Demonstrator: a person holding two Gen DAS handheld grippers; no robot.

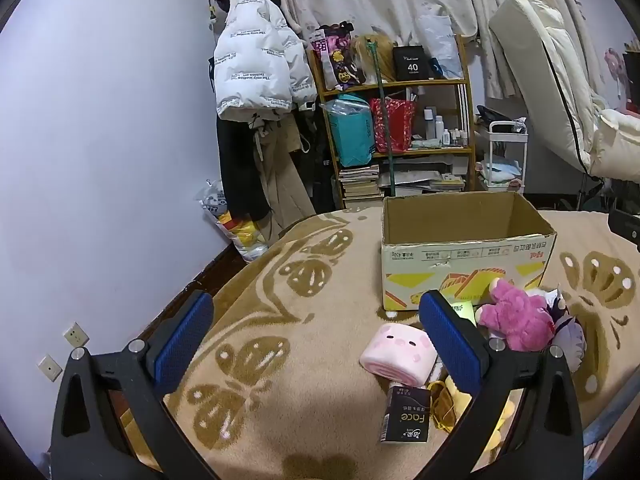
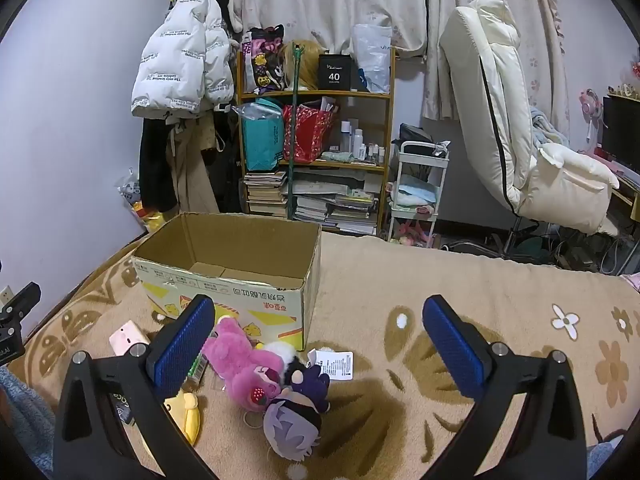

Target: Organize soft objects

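An open, empty cardboard box stands on the tan patterned blanket. In front of it lie a pink plush bear, a purple-haired plush doll, a pink square pig plush and a yellow plush. A black "Face" pack lies near the pig plush. My left gripper is open, hovering left of the toys. My right gripper is open above the bear and doll, holding nothing.
A wooden shelf with bags, bottles and books stands behind the bed. Coats hang on the wall at left. A white cart and a cream recliner chair stand to the right. A paper tag lies by the toys.
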